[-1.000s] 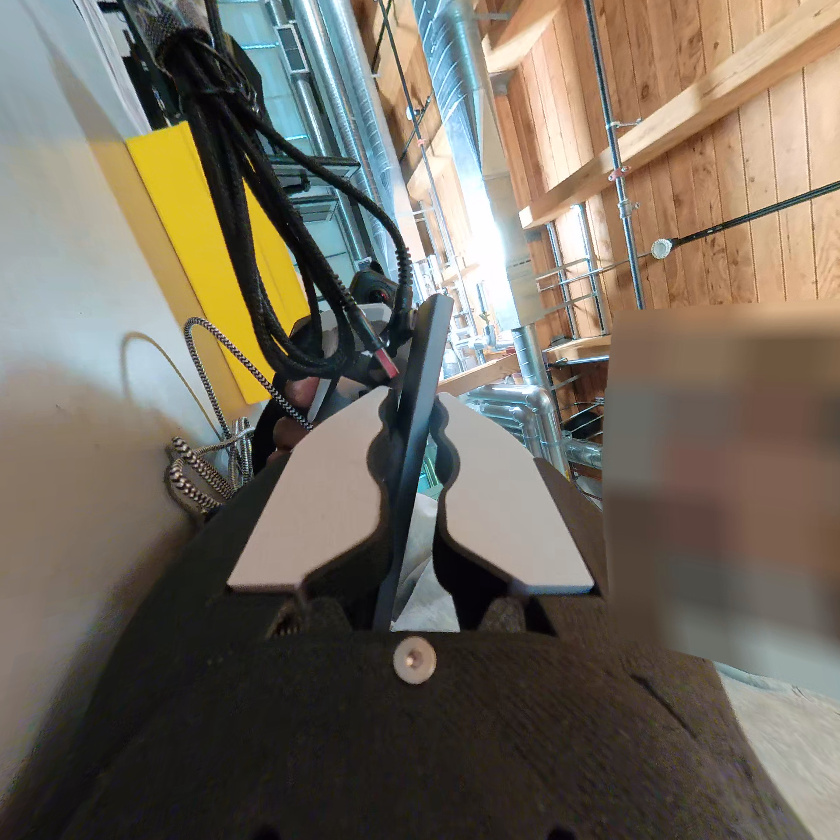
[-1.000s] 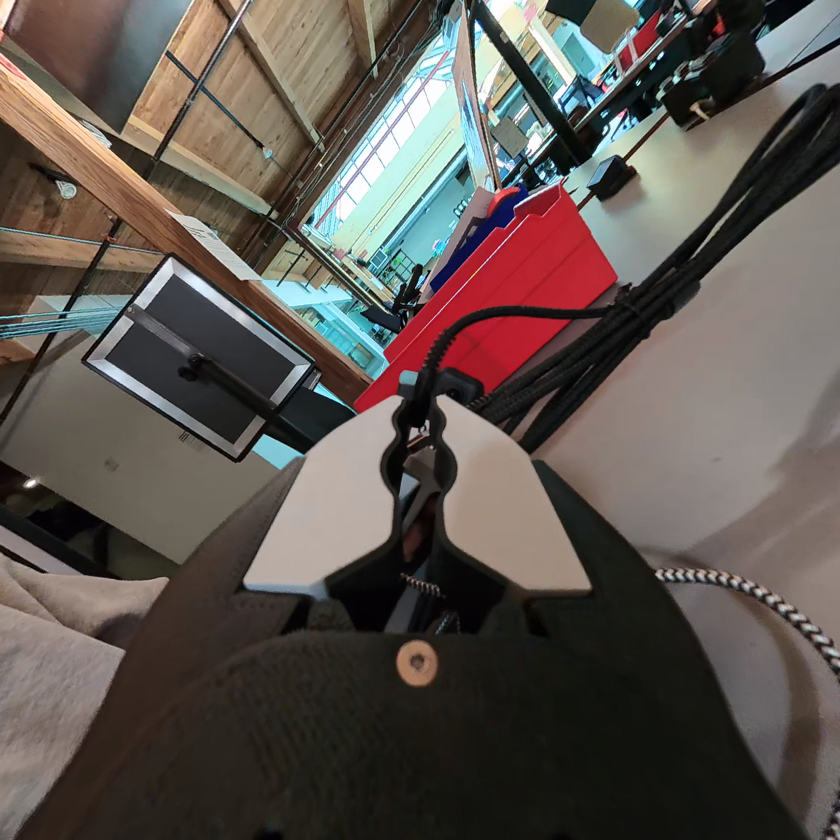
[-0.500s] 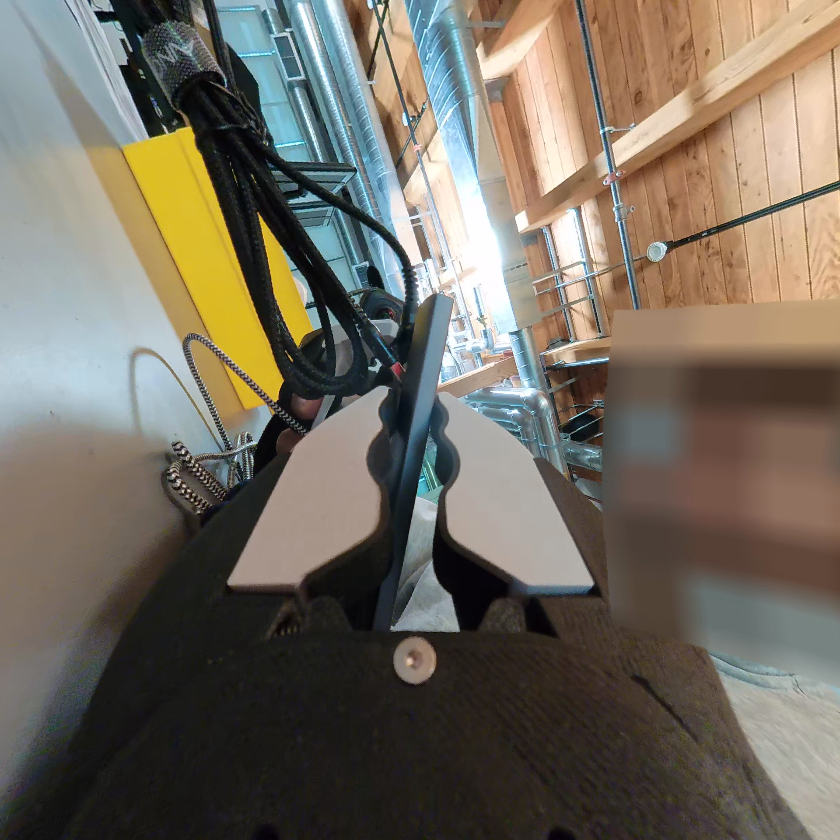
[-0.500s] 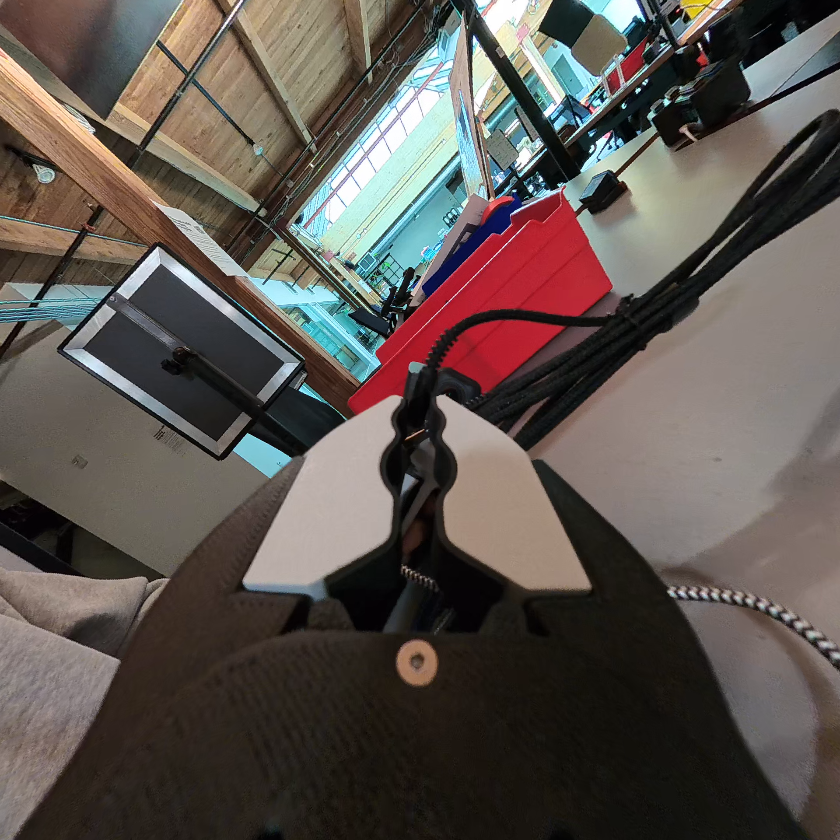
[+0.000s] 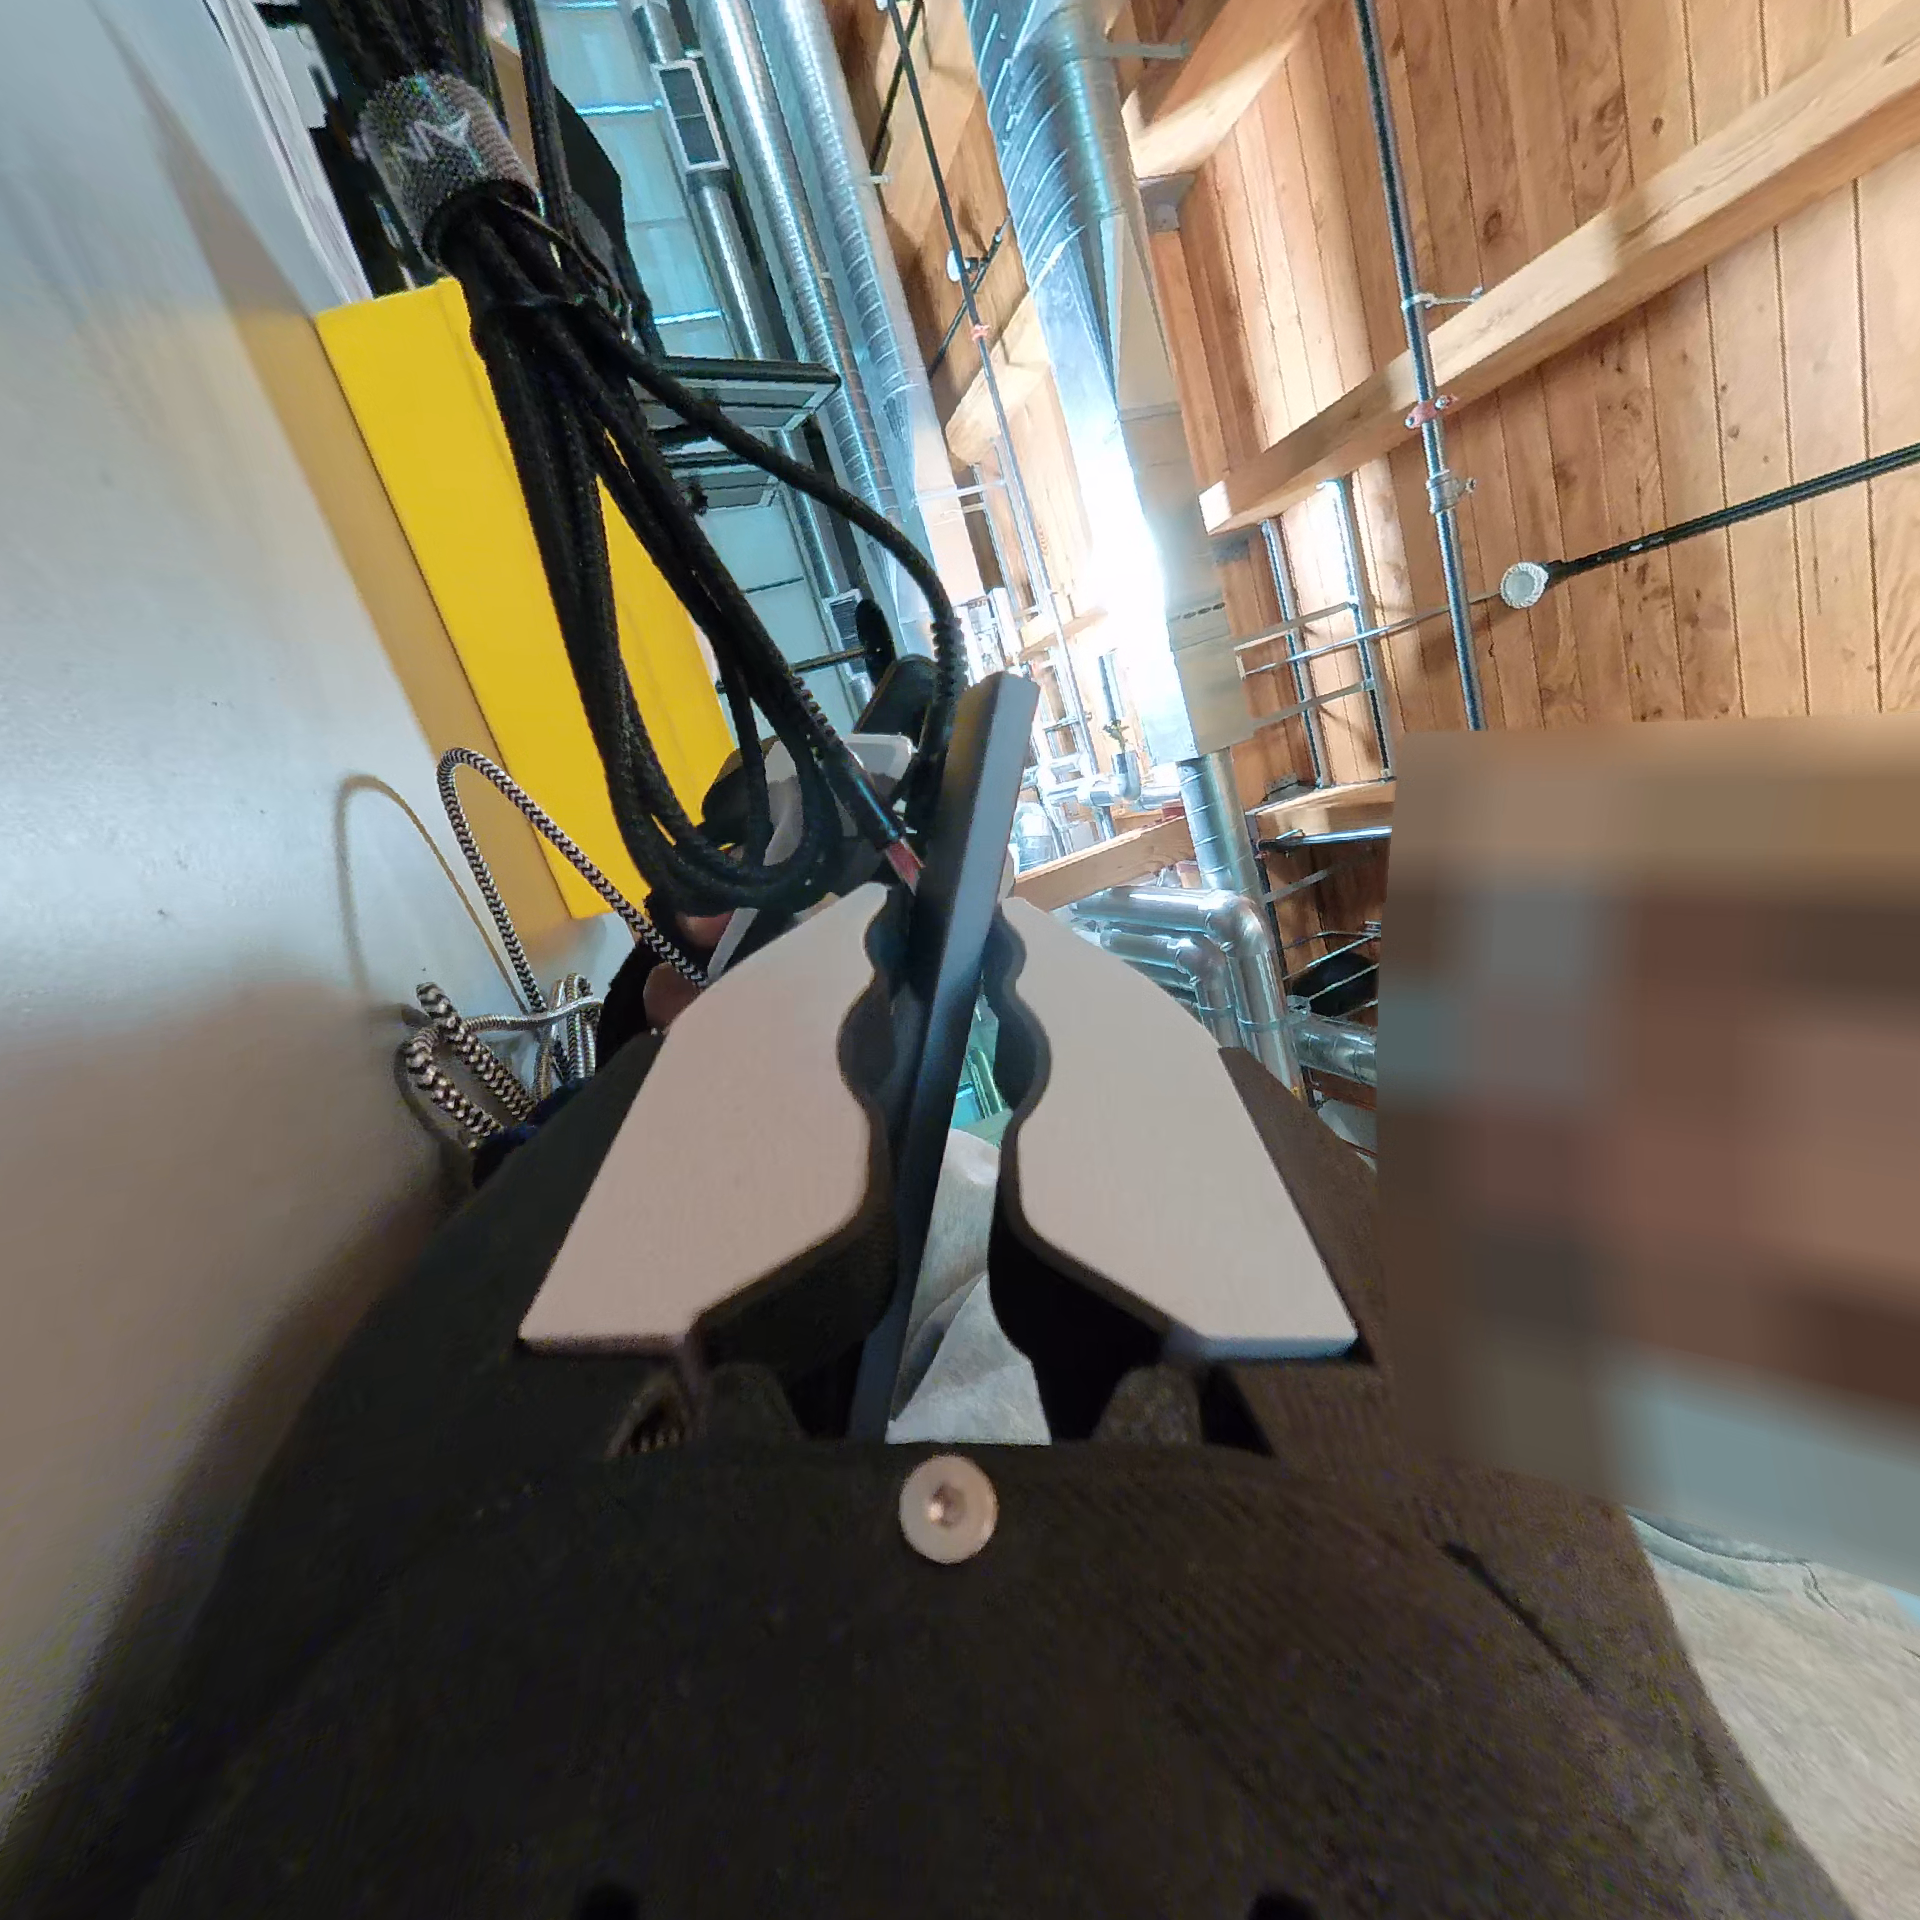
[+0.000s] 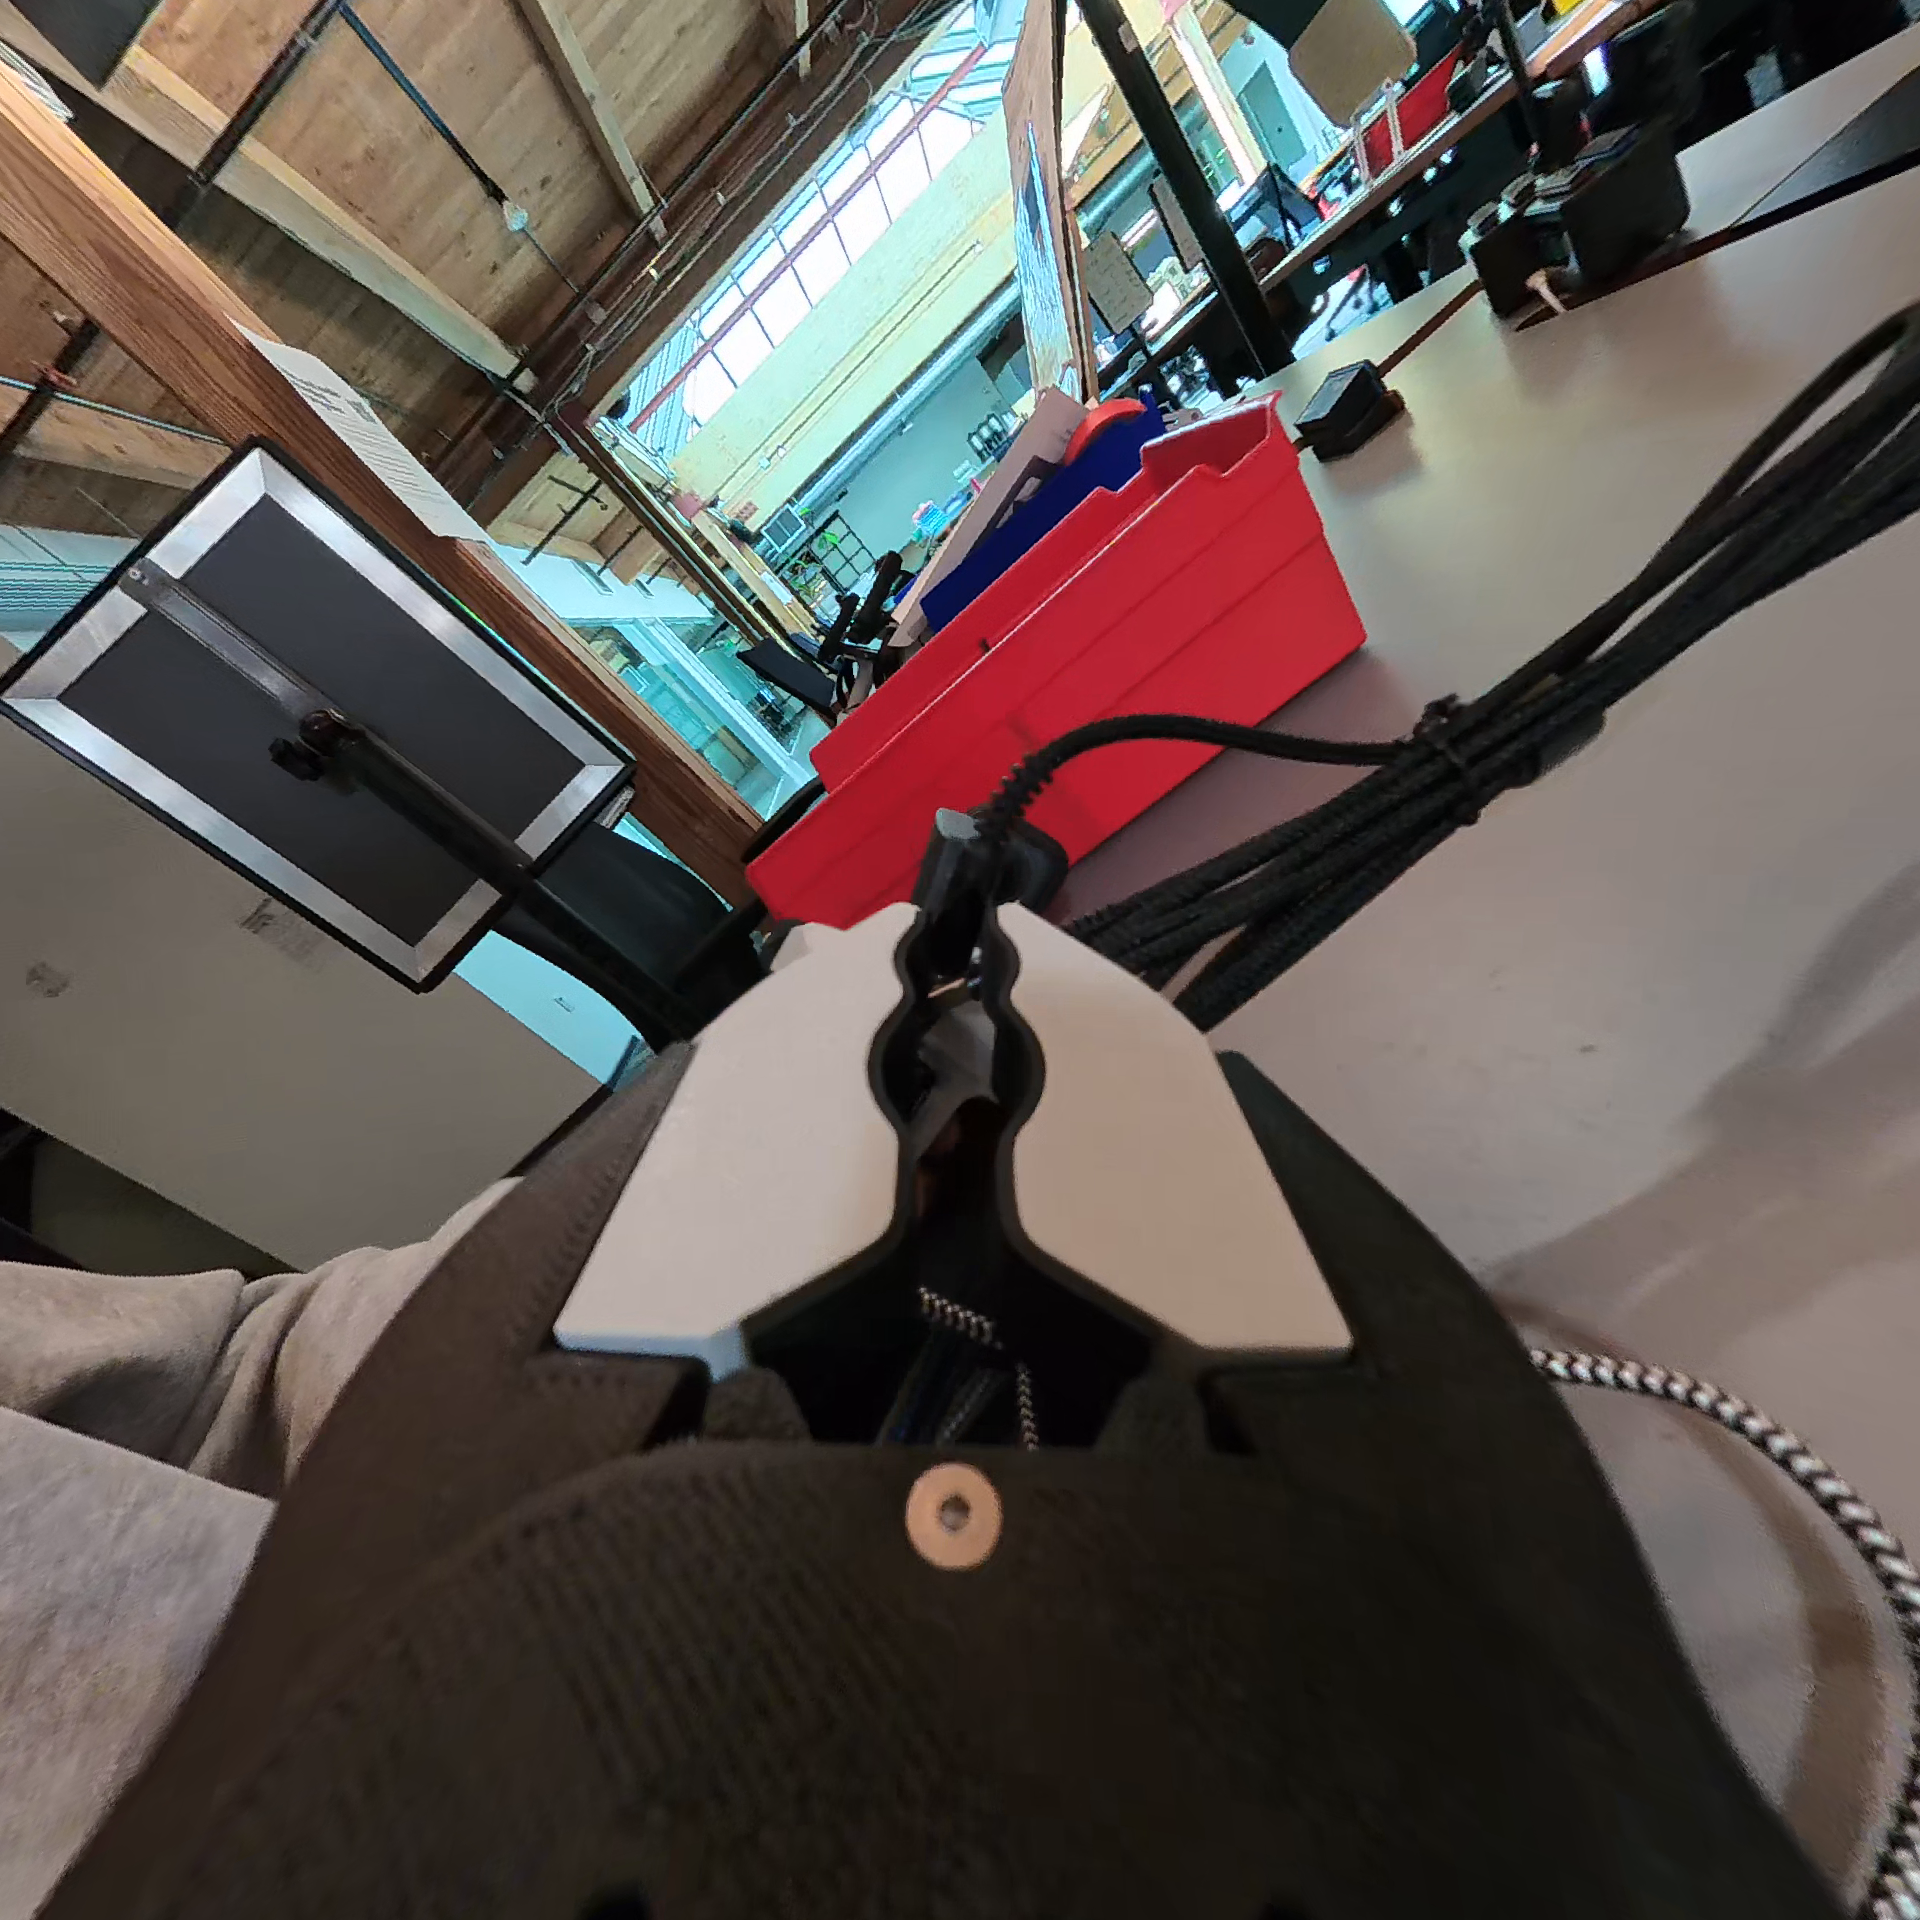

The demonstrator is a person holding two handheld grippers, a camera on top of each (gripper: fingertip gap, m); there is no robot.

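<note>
My left gripper (image 5: 951,925) is shut on a thin dark flat slab (image 5: 982,821), held edge-on and sticking out past the fingertips. My right gripper (image 6: 956,925) is shut on the black plug (image 6: 961,862) of a black braided cable (image 6: 1195,732). In the left wrist view the right gripper (image 5: 821,790) sits just beyond my fingertips, and the plug's end (image 5: 899,857) lies right beside the slab's edge. I cannot tell whether the two touch. The cable runs back into a tied bundle of black braided cables (image 5: 582,436), which also shows in the right wrist view (image 6: 1507,748).
Both grippers are low over a pale table (image 6: 1558,987). A yellow bin (image 5: 468,582) and a red bin (image 6: 1091,717) stand on it. A black-and-white braided cable (image 5: 478,1060) lies coiled near the grippers. A monitor's back (image 6: 312,707) hangs at the left, and a small black box (image 6: 1345,400) lies farther off. Left and right tips are no more than a few centimetres apart.
Both grippers stay shut on the same things. Both views have shifted slightly, and the strap on the cable bundle has come down into the left wrist view.
</note>
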